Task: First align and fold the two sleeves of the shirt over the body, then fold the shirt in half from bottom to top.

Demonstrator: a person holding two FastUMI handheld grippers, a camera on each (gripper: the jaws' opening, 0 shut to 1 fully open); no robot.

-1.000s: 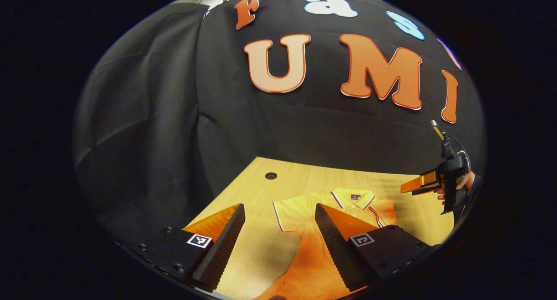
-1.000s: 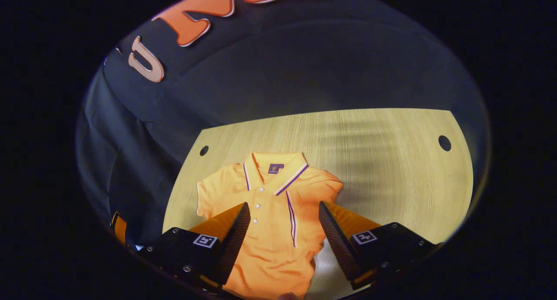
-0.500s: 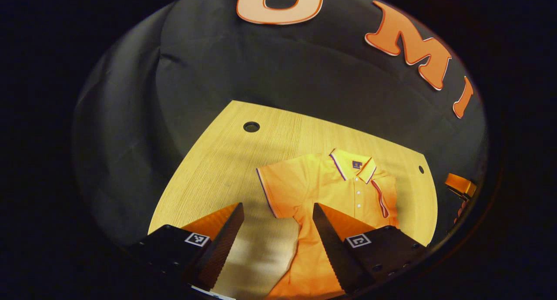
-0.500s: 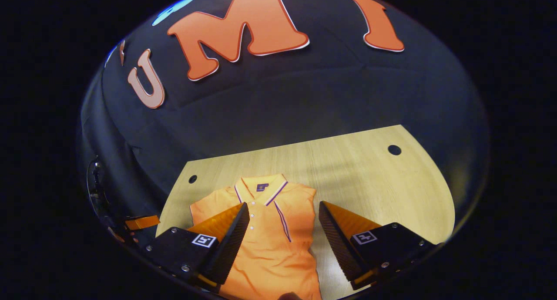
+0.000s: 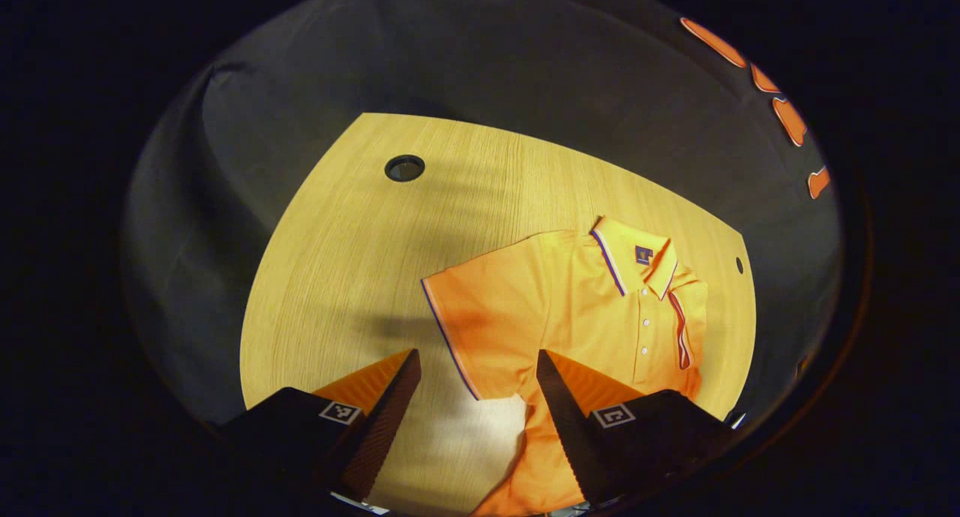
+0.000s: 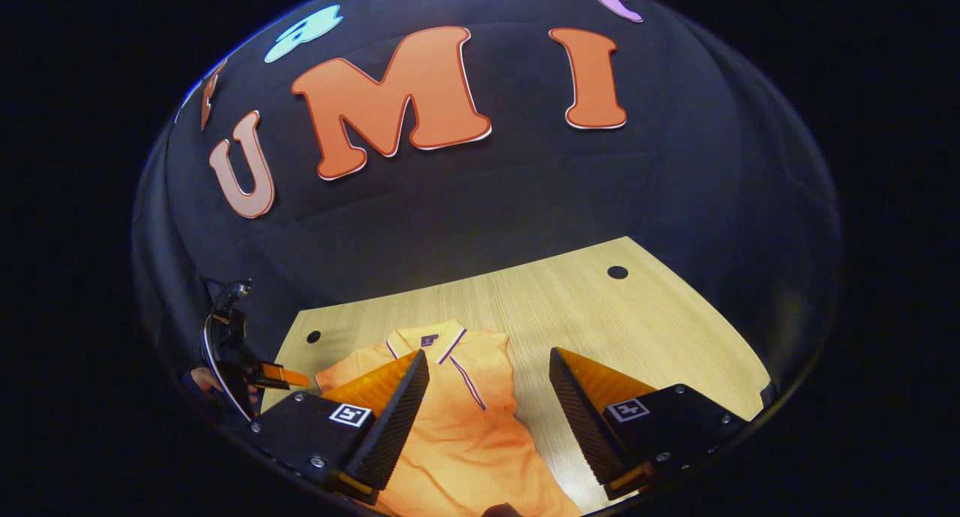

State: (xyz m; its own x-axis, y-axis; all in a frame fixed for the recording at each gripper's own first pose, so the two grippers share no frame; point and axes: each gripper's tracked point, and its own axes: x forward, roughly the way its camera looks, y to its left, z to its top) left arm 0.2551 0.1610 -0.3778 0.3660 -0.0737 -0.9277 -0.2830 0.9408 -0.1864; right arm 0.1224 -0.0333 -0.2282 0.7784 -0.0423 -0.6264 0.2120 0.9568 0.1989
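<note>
Left gripper view: left gripper (image 5: pixel 478 367) jaws parted wide, nothing between the fingers, poised above the table (image 5: pixel 352 247). Below and just beyond the fingertips, cuff of the spread sleeve (image 5: pixel 469 318), edged with a thin dark-and-white stripe. Sleeve lying flat, out to the side of the body, not yet folded over. Shirt (image 5: pixel 592 314): orange polo, face up, flat on the table, hem end running under the near fingers, collar toward the far side. Collar (image 5: pixel 634 250) with the same striped trim; white buttons down the placket; a dark-trimmed strip along the placket edge. Other sleeve already lying over the body near the far shoulder. Small dark label inside the neck, too small to read. Farther off, a round hole (image 5: pixel 404 168) in the tabletop, well apart from the shirt.

Right gripper view: right gripper (image 6: pixel 487 371) jaws likewise released, empty, hovering over the lower body of the shirt (image 6: pixel 465 427). Cloth slightly rippled near the hem. Collar (image 6: pixel 427 341) beyond the fingertips, neck label unreadable. Left gripper (image 6: pixel 281 376) farther off at the table's left edge, a hand (image 6: pixel 202 382) behind it. Square black-and-white marker tags on both fingers' bases; no readable text.
</note>
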